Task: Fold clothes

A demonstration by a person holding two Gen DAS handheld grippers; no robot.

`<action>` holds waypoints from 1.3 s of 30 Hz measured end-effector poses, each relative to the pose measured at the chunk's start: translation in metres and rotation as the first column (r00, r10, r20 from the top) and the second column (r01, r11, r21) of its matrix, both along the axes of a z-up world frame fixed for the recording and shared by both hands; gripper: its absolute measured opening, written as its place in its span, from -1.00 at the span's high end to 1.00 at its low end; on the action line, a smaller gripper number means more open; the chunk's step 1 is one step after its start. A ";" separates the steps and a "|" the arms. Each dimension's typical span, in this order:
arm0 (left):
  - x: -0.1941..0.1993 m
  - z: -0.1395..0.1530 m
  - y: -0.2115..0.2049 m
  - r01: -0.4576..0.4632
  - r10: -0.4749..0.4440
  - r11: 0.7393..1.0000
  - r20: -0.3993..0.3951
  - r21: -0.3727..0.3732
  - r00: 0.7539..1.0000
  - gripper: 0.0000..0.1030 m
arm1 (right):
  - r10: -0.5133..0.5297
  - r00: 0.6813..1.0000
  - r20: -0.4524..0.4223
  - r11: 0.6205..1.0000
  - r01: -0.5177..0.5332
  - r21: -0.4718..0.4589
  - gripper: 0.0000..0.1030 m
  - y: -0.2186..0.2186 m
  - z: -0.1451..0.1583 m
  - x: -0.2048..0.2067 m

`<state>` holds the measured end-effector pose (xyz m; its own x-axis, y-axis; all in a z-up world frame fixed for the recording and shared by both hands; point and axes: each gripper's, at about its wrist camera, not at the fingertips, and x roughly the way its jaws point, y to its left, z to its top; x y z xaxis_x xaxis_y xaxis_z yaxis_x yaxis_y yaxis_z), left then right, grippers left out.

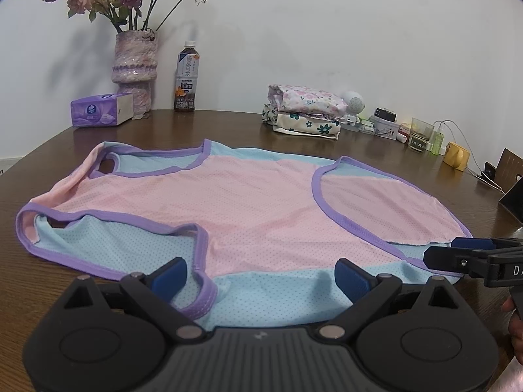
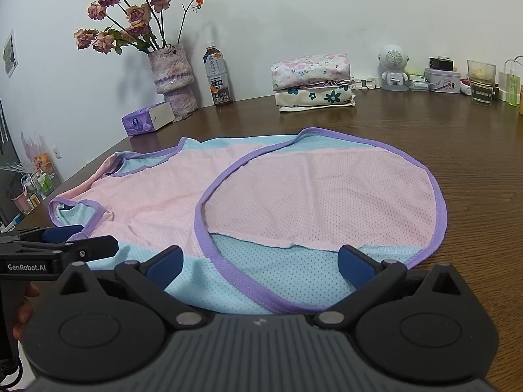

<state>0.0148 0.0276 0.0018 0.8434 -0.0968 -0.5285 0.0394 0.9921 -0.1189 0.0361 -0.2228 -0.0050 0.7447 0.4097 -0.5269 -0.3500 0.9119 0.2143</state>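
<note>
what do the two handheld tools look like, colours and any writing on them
Both tools are matte black plastic with ribbed bodies, round pivot discs, silver rivets and dark blue finger pads. The left tool carries white "GenRobot.AI" lettering on its side, seen from the right camera. The right tool shows a white "D" from the left camera.

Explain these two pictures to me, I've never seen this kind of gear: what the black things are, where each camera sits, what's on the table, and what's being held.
No robot here: a person holds a two-finger gripper in each hand, with a camera on each looking along its fingers. One picture comes from the left gripper, the other from the right gripper. Both are open and hold nothing. On the brown table lies a pink and blue garment with purple trim, spread flat. Behind it stand a vase of roses, a tea bottle, a tissue box and folded clothes.
</note>
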 end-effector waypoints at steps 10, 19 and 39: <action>0.001 0.000 0.003 -0.006 0.006 1.000 -0.003 -0.017 1.000 -0.88 | -0.001 1.000 -0.010 1.000 0.001 -0.002 -0.99 0.001 0.000 0.001; 0.000 0.000 0.003 -0.007 0.007 1.000 0.001 -0.022 1.000 -0.88 | -0.005 1.000 -0.010 1.000 0.005 0.001 -0.99 0.001 -0.001 0.001; 0.001 0.000 0.002 -0.009 0.009 1.000 -0.003 -0.022 1.000 -0.88 | -0.004 1.000 -0.012 1.000 0.004 0.008 -0.99 -0.002 0.000 0.001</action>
<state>0.0158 0.0300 0.0018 0.8426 -0.1003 -0.5291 0.0296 0.9897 -0.1404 0.0373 -0.2245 -0.0048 0.7403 0.4108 -0.5322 -0.3434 0.9116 0.2260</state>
